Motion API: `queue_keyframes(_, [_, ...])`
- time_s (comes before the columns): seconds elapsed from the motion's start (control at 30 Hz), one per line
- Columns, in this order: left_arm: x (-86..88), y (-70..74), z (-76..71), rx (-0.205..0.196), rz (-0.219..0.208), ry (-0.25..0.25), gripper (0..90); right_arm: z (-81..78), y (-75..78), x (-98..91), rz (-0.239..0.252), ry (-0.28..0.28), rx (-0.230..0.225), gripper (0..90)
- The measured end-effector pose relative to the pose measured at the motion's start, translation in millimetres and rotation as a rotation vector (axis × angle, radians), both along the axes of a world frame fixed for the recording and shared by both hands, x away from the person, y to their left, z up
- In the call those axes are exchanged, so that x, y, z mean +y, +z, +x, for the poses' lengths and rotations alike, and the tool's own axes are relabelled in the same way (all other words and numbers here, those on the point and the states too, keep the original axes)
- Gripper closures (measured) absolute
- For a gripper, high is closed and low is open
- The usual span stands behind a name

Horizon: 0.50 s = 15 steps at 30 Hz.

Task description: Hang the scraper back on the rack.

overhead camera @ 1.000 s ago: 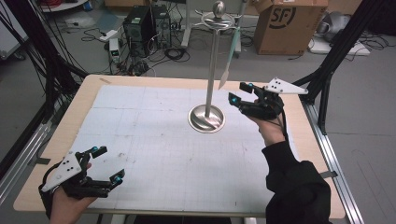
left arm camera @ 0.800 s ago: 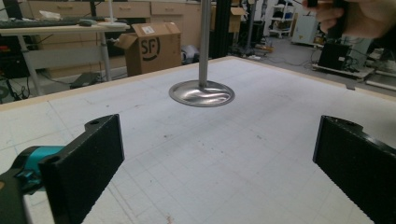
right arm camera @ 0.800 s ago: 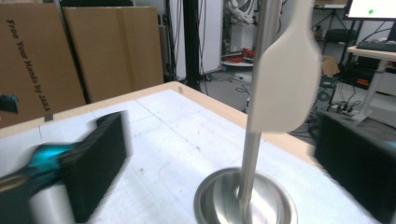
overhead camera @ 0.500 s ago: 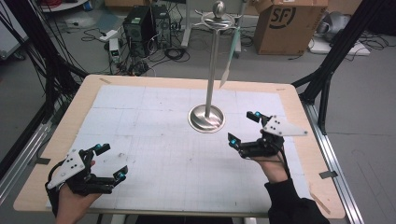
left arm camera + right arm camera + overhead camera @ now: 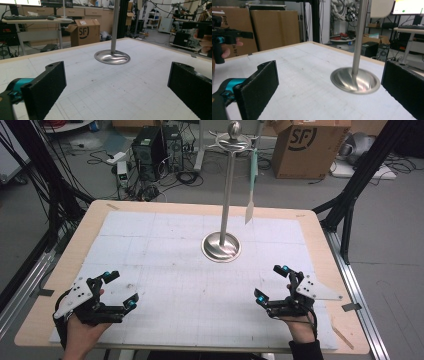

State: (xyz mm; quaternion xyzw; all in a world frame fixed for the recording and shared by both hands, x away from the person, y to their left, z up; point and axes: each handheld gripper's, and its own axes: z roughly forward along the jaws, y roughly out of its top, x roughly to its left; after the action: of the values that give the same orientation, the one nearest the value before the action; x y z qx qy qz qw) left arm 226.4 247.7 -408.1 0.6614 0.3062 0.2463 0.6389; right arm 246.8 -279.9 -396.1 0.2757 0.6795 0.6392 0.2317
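Both grippers low over the white gridded mat [image 5: 165, 270], near corners of the table [image 5: 320, 227]. Left gripper [image 5: 122, 290] jaws spread wide, nothing between them. Right gripper [image 5: 271, 282] jaws have just been opening, now spread wide and empty. Steel hanger stand [image 5: 221, 246] sits upright mid-table, well apart from both, round base flat on the mat. A pale spatula [image 5: 250, 202] hangs from its top ring beside the pole, clear of the mat.

Lab: cable tangles [image 5: 65, 195], computer tower [image 5: 150, 147], cardboard boxes [image 5: 305, 145]
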Motion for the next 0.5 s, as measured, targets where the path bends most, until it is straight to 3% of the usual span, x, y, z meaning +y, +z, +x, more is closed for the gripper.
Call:
queue_keyframes(0.17, [0.8,-0.6,1.0,-0.001,-0.003,0.001,2.5,-3.5,-15.0,-9.6,-0.011,-0.007,0.023,0.0])
queue_keyframes(0.5, [5.2,-0.8,2.2,-0.006,-0.008,0.011,2.5,-10.8,-21.8,-28.7,-0.005,-0.027,0.028,0.0])
